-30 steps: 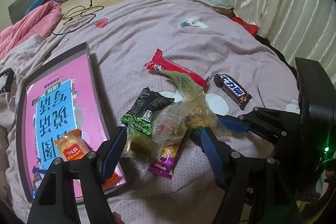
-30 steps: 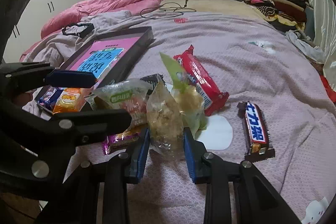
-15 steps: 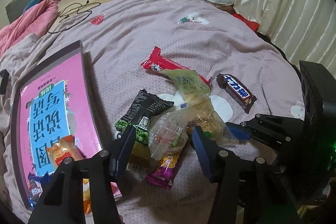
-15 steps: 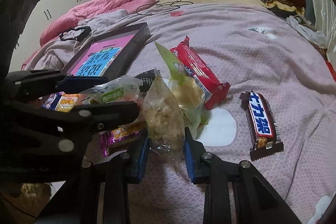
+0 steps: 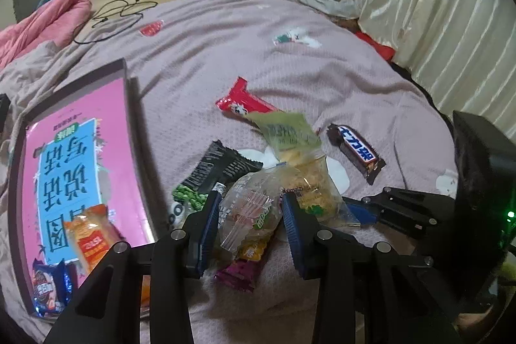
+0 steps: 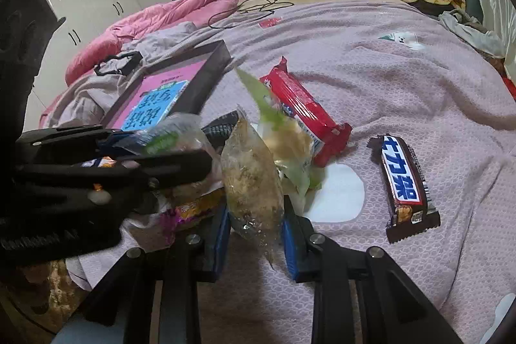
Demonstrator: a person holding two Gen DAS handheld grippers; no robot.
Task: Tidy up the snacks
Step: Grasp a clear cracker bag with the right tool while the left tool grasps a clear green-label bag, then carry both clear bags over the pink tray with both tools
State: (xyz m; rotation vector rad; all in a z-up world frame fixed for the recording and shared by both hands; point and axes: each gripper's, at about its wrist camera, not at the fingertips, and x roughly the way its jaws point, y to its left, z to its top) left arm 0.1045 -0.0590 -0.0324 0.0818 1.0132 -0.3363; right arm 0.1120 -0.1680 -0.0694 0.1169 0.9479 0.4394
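Two packets lie in the near end of the dark-rimmed pink tray (image 5: 19,182); the left gripper (image 5: 251,215) has just been closing on a clear crinkly packet (image 5: 248,208), the right gripper (image 6: 256,231) is clamped on a clear bag of yellow crisps (image 6: 251,182), and the red wrapper (image 6: 303,108) and brown chocolate bar (image 6: 403,182) remain on the mauve bedspread (image 6: 403,79)

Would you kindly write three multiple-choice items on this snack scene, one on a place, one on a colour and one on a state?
1. Where does the orange snack packet lie?
A. In the tray
B. By the curtain
C. On the folded clothes

2. What colour is the long wrapper behind the pile?
A. Blue
B. Red
C. White

3. What does the right gripper grip?
A. The chocolate bar
B. Nothing
C. A clear bag of snacks

Answers: 1 A, it lies on the tray's pink liner. 2 B, its film is bright red. 3 C, both blue pads press the bag.
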